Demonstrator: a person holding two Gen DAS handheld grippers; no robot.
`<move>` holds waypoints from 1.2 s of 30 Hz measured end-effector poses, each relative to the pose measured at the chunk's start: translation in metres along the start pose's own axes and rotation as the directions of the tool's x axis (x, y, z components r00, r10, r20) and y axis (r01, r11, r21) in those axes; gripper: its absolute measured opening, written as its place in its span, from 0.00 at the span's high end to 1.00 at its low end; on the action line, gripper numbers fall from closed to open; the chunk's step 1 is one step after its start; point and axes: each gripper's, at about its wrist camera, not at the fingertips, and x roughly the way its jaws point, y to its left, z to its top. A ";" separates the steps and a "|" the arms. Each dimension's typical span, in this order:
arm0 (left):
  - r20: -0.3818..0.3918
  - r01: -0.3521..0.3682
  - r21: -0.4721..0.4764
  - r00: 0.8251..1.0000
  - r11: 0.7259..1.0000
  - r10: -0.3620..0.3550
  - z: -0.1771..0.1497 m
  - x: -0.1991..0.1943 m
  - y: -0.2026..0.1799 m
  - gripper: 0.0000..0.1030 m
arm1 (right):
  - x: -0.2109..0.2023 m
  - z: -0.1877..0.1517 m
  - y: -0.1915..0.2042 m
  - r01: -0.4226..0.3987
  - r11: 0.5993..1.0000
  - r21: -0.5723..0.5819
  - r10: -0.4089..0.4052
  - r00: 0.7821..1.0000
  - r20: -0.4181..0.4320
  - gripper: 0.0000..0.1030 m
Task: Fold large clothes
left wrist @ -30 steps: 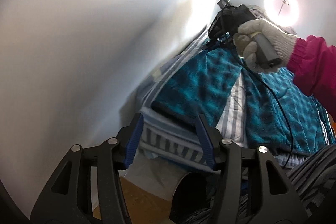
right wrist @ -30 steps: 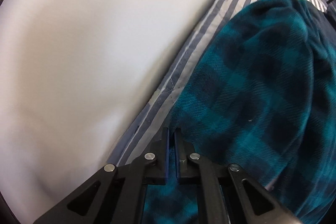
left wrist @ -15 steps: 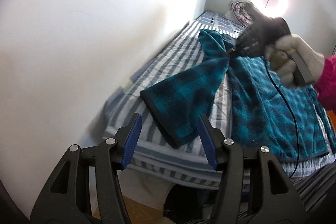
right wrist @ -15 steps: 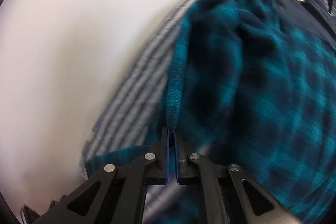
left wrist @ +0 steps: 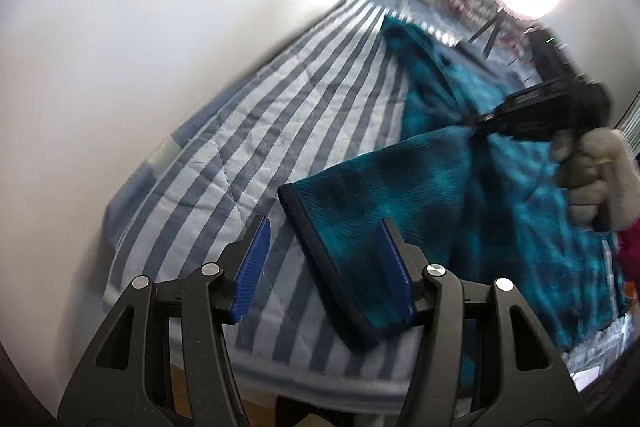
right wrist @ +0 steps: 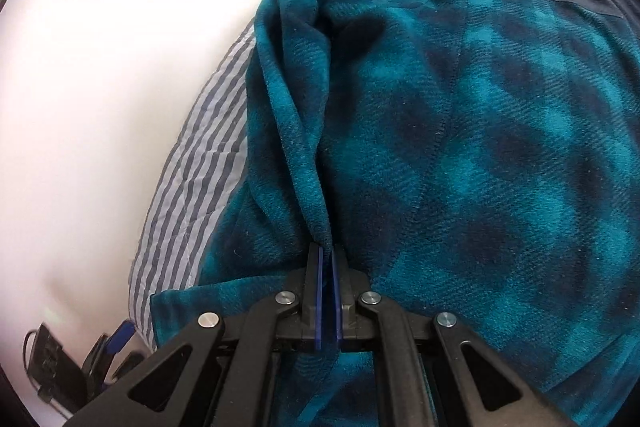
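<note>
step: folding sleeve [left wrist: 360, 211] over jacket [right wrist: 500, 147] on bed [left wrist: 280, 99] | right hand-held gripper [right wrist: 328, 259]: pinching sleeve | left hand-held gripper [left wrist: 324, 267]: half wide, empty | next: probably lay sleeve flat

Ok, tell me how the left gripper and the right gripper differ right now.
The left gripper has its jaws apart with nothing pinched; the right gripper has its jaws shut on a fold of the teal plaid fleece garment. The left hangs over the garment's dark-edged sleeve end and the striped bed cover; the right lifts fabric. Both have blue pads.

Both wrist views over garment [right wrist: 460, 147]
</note>
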 end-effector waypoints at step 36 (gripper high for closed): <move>0.261 0.043 0.433 0.950 0.900 -0.171 -0.014 -0.117 -0.095 0.93 | -0.139 -0.034 -0.044 -0.083 0.996 0.014 0.077 0.970 0.228 0.99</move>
